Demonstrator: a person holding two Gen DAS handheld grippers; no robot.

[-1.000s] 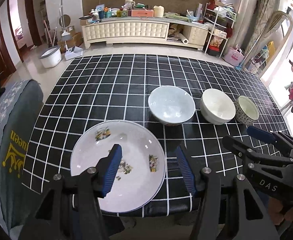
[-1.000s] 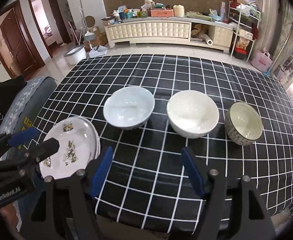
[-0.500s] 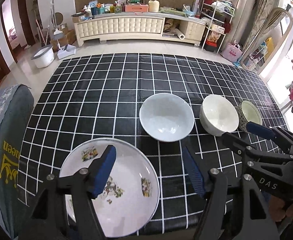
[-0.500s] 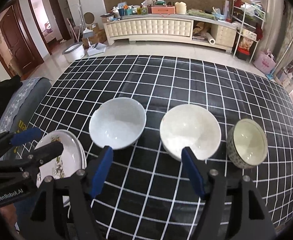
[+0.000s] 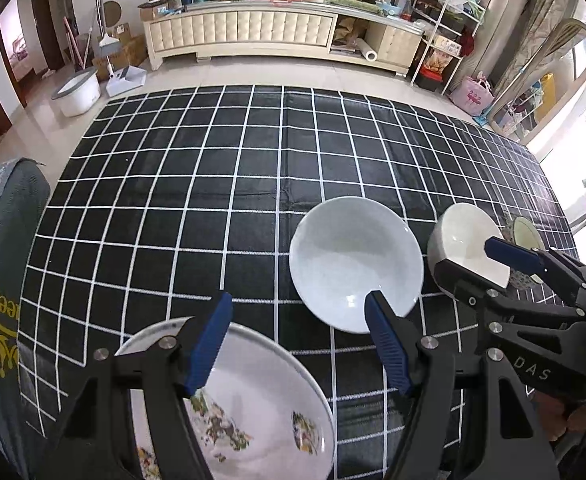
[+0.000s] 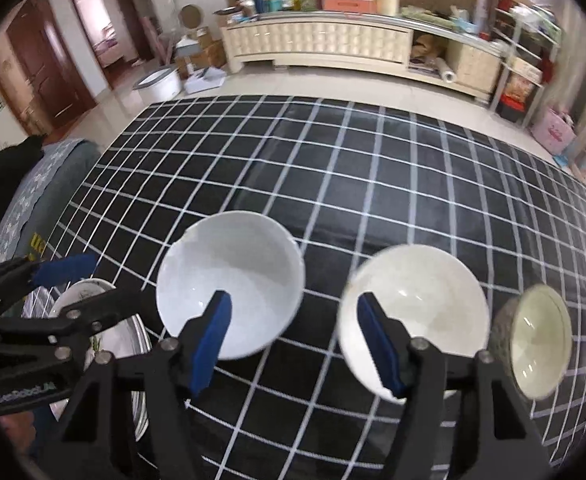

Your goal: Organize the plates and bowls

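A floral plate (image 5: 261,408) lies at the near left edge of the black checked table (image 5: 253,184), under my left gripper (image 5: 297,340), which is open with nothing between its fingers. To the right stand a pale blue bowl (image 6: 233,276), a white bowl (image 6: 421,304) and a small patterned bowl (image 6: 541,340) in a row. My right gripper (image 6: 297,336) hovers over the gap between the pale blue and white bowls. Its jaws are closing with nothing gripped, one finger above each bowl's near rim. The plate (image 6: 105,336) is partly hidden by the left gripper (image 6: 85,288).
A chair with a grey cover (image 5: 1,280) stands at the table's left edge. The far half of the table (image 6: 353,168) carries no dishes. Beyond it are a tiled floor, a cream sideboard (image 5: 253,36) and shelves on the right.
Both grippers moved forward and lower over the table, so the bowls look closer and the plate slid to the bottom of the left view. Left jaws widened; right jaws narrowed.
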